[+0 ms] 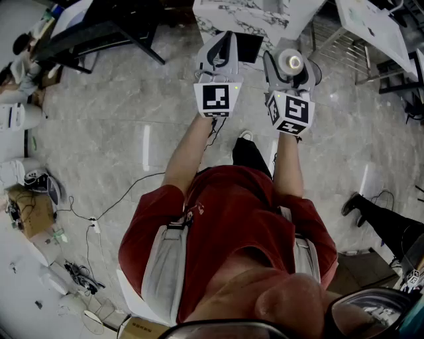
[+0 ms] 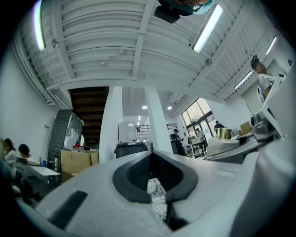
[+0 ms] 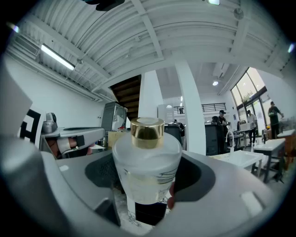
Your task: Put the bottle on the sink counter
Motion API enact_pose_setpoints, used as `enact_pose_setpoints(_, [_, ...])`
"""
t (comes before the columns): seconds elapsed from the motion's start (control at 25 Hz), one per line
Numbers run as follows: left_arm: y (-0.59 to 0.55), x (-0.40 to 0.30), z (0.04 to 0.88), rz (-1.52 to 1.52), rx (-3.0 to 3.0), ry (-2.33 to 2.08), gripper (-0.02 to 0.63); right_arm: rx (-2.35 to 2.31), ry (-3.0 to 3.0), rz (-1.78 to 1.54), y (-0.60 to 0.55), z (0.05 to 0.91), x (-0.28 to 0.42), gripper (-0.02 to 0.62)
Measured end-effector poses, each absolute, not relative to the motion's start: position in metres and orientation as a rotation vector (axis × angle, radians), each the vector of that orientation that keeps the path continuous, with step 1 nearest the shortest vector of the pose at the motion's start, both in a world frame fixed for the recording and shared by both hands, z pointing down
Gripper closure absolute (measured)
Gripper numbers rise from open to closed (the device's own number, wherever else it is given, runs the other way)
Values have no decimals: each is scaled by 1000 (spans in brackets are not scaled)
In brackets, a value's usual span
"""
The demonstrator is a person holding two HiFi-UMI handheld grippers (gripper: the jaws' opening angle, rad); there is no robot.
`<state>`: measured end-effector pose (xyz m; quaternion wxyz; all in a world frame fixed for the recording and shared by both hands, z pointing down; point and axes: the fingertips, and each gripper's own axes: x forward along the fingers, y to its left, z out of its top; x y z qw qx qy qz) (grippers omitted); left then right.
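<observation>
The person stands on a grey tiled floor (image 1: 119, 132) in a red shirt (image 1: 232, 225), with both arms stretched towards the far side, where a marble-patterned counter (image 1: 228, 16) shows at the top of the head view. The two grippers are held side by side, close together but apart.

The right gripper (image 1: 291, 69) is clenched on the bottle (image 1: 292, 63). In the right gripper view the bottle (image 3: 147, 169) stands upright between the dark pads (image 3: 99, 173), which press on its frosted, rounded body from the left and right; its gold cap (image 3: 147, 133) rises above the jaws. The bottle hangs in the grip just short of the counter's near edge and does not rest on it.

The left gripper (image 1: 222, 49) sits to the left of the bottle. In the left gripper view its jaws (image 2: 157, 185) are drawn together with nothing between them, and only a narrow slit of marbled surface shows through the pads (image 2: 136, 173).
</observation>
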<state>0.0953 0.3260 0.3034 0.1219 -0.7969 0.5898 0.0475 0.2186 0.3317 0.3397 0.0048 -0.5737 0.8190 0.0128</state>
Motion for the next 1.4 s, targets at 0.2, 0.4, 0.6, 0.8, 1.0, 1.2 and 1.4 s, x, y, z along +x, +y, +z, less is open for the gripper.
enact_pose_setpoints(0.2, [404, 85, 310, 159, -2384, 1749, 607, -1814, 2591, 63, 412, 335, 209, 264])
enact_pose_setpoints(0.4, [455, 83, 304, 146, -2393, 1752, 607, -1787, 2591, 60, 460, 328, 203, 264])
enact_pose_setpoints(0.6, [477, 95, 297, 164, -2387, 1758, 607, -1740, 2595, 66, 480, 318, 212, 264])
enact_pose_setpoints(0.8, [478, 111, 288, 177, -2358, 1770, 607, -1712, 2618, 76, 478, 314, 227, 264])
enact_pose_setpoints(1.0, [473, 123, 286, 174, -2317, 1792, 606, -1695, 2641, 103, 472, 312, 240, 264])
enact_pose_setpoints(1.2, [462, 146, 288, 158, -2289, 1816, 606, -1659, 2668, 107, 460, 314, 258, 264])
enact_pose_setpoints(1.4, [459, 165, 290, 155, -2272, 1838, 606, -1628, 2686, 105, 456, 316, 276, 264])
